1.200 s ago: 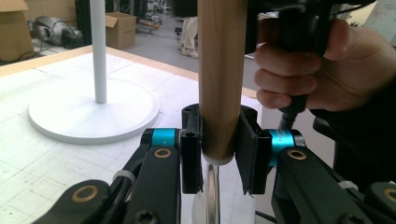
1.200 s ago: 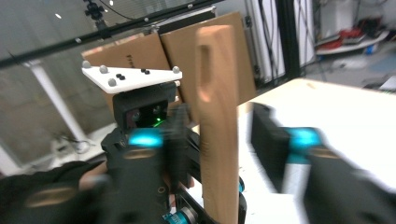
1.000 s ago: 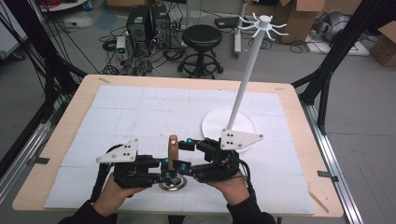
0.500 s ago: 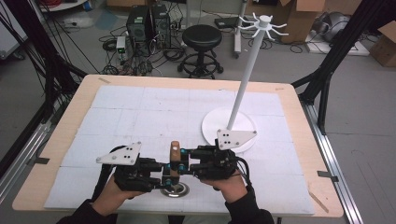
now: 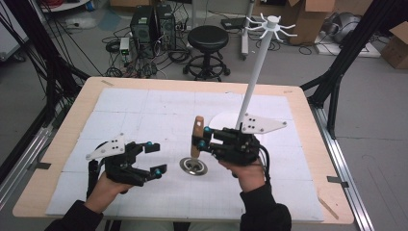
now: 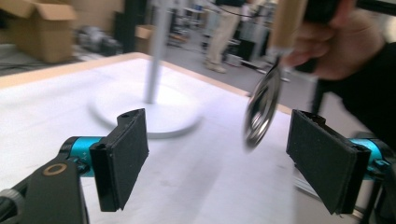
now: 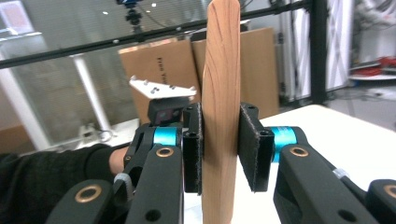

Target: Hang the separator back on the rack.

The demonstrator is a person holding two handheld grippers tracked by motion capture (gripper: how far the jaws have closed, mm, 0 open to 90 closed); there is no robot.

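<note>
fingers (image 7: 248, 149) of right gripper (image 5: 201, 137) clamp upright wooden handle (image 5: 197, 135), strainer (image 5: 193, 165) down.

1. In your left gripper view, the metal strainer head (image 6: 262, 108) and the white stand (image 6: 156, 70) behind it were blurred.
2. In your right gripper view, the wooden handle (image 7: 221, 107) was cut off at the bottom edge.
3. Your forearms ran off the high view's bottom edge.
</note>
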